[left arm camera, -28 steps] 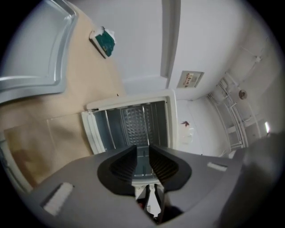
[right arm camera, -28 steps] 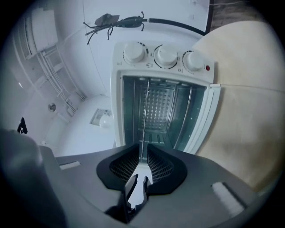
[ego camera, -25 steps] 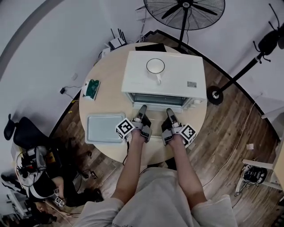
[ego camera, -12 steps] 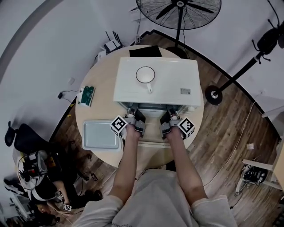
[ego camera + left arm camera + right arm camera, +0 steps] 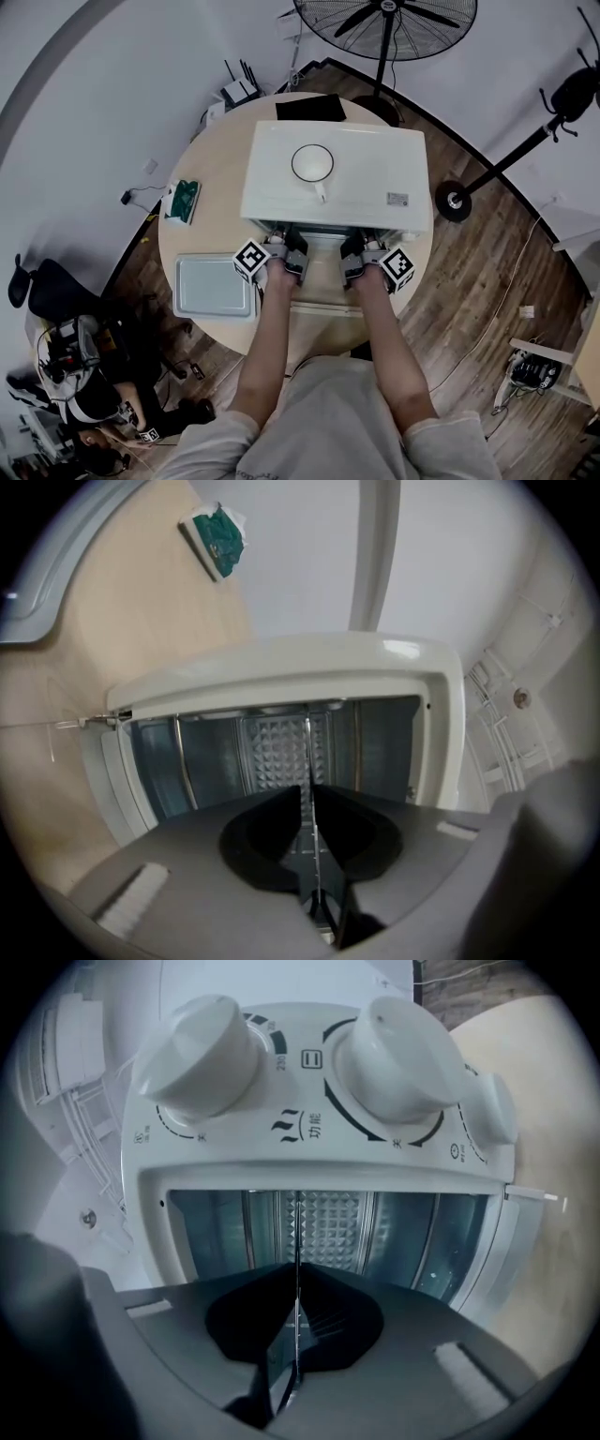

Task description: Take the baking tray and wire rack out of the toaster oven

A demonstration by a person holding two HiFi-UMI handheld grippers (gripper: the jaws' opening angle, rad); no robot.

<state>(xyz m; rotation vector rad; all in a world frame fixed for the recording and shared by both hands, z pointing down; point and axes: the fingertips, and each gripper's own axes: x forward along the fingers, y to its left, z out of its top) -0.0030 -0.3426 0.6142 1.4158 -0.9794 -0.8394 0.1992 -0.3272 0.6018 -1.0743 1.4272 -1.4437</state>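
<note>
The white toaster oven (image 5: 333,173) stands on the round table with its door (image 5: 319,292) folded down. The grey baking tray (image 5: 214,286) lies on the table to its left. In both gripper views the wire rack (image 5: 307,761) (image 5: 297,1232) shows edge-on as a thin line running into the oven cavity. My left gripper (image 5: 286,240) (image 5: 309,794) is at the left of the oven mouth, shut on the rack's front edge. At the right of the mouth, my right gripper (image 5: 359,246) (image 5: 296,1274) has just been closing its jaws, and they now pinch that same edge.
A white cup (image 5: 312,164) sits on top of the oven. Two knobs (image 5: 202,1044) (image 5: 398,1058) show in the right gripper view. A green-topped item (image 5: 184,199) lies at the table's left, and a black flat item (image 5: 309,108) lies behind the oven. A floor fan (image 5: 384,19) stands beyond.
Both grippers have moved forward from over the open door up to the oven mouth, and their fingertips are now tucked under the oven's front edge.
</note>
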